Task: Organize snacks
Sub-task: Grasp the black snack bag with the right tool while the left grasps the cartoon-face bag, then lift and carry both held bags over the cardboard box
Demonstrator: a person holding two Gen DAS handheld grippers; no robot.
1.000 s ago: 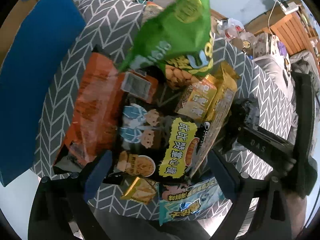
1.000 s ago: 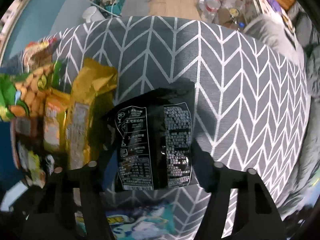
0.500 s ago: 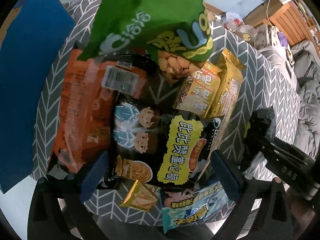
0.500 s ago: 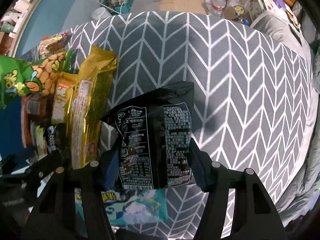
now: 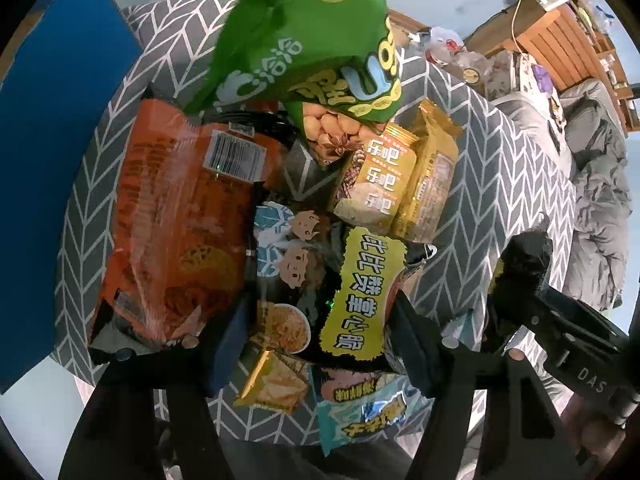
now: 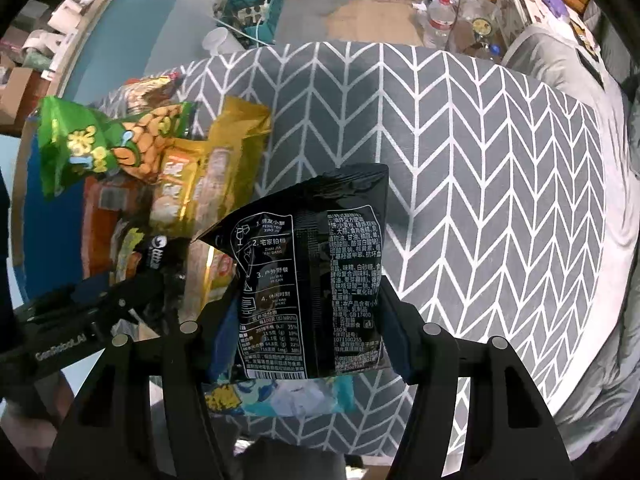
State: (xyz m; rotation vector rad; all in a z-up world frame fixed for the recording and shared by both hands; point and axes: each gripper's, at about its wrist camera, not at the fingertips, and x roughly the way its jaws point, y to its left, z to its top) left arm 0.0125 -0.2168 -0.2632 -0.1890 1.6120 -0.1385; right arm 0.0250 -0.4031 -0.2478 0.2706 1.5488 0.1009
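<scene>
1. Grey herringbone-patterned cloth [image 5: 484, 184] is covering the round table, with a blue box [image 5: 52, 168] sitting off its left side. From the left wrist view, the snack pile is taking up most of the cloth: a big orange bag [image 5: 172, 232] lying barcode-up, a green peanut bag [image 5: 316, 40] sticking up at the far end, and two gold packs [image 5: 400, 184] lying side by side.
2. Same view: the left gripper [image 5: 316, 350] is standing with its jaws spread wide around a dark snack bag with a yellow label [image 5: 356, 300]. Can't tell if the pads are actually pressing on it. A small gold packet [image 5: 276, 384] and a light-blue packet [image 5: 360, 412] are lying right below it.
3. Over in the right wrist view, the right gripper [image 6: 308, 332] is clamping a black packet [image 6: 316, 280] by its lower end, printed back facing the camera, held above the cloth [image 6: 480, 184].
4. Same view: the pile is sitting just left of that packet, and the stretch of cloth to the right is showing only its pattern. Cluttered floor and a water bottle [image 6: 440, 16] are showing beyond the table.
</scene>
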